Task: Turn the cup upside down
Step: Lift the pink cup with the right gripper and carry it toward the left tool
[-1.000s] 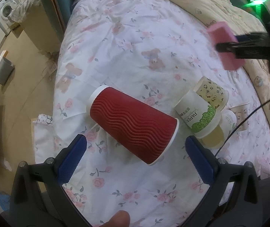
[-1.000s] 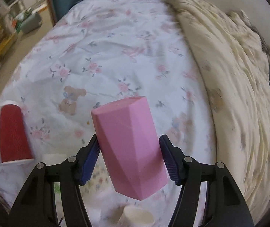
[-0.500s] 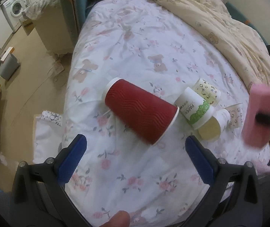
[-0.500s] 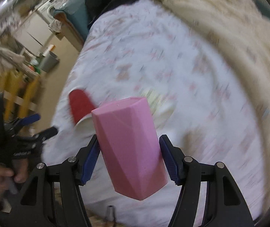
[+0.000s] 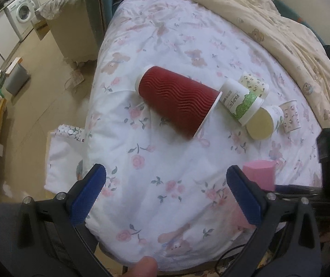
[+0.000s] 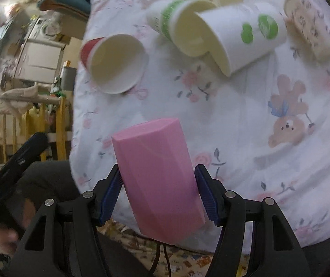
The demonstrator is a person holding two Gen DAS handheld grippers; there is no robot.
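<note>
My right gripper is shut on a pink faceted cup, closed end pointing forward, held above the near part of the bed. The pink cup also shows in the left wrist view at the lower right. My left gripper is open and empty above the bed's near edge. A red ribbed paper cup lies on its side ahead of it; its open mouth shows in the right wrist view.
Several paper cups lie on their sides on the floral sheet: a white-and-green one, a green-dotted one, a small patterned one. A cream quilt covers the far right. Floor, bin and washing machine lie left.
My right gripper has swung round with the pink cup and come down to the bed's near edge. My left gripper has pulled back and up from the red cup.
</note>
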